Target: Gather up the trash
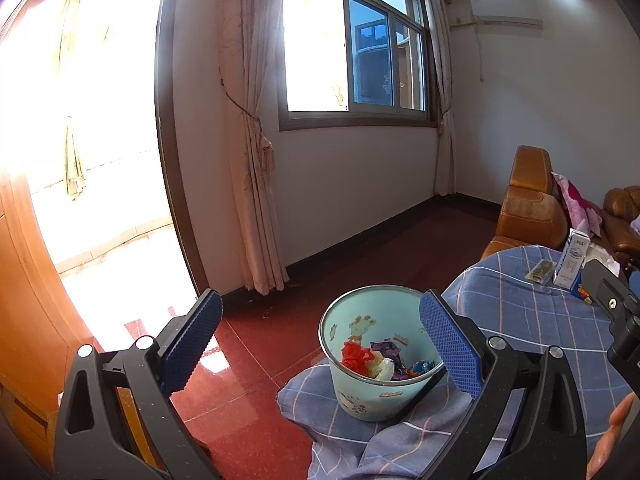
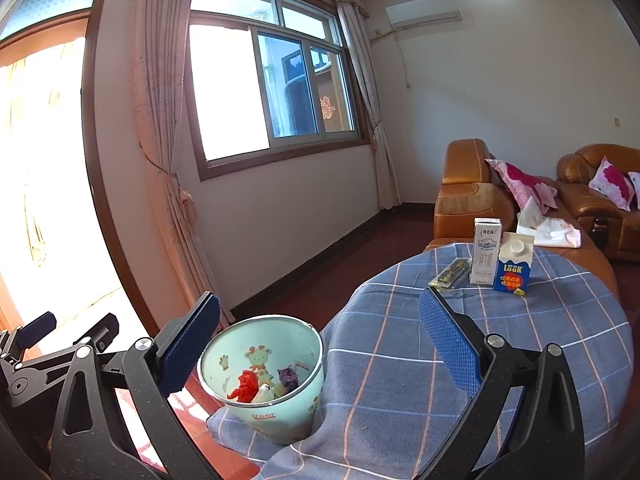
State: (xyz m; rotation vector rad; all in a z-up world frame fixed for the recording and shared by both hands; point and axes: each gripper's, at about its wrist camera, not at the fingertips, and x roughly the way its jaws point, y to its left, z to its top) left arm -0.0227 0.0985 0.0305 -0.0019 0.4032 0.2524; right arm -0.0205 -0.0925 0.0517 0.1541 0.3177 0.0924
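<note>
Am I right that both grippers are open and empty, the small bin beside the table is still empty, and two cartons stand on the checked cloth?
Not quite: the bin is not empty. The right wrist view shows crumpled red, purple and white wrappers already in it. The rest holds: the left gripper and right gripper are open and empty, and the white carton and blue carton stand on the checked cloth.

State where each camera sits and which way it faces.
Left wrist: on the left gripper, looking forward over the bin toward the window; its open fingers and a hand show.
Right wrist: on the right gripper, facing the clothed table and cartons; the left gripper shows beside it.
Shared: bin, table, window, sofa.
</note>
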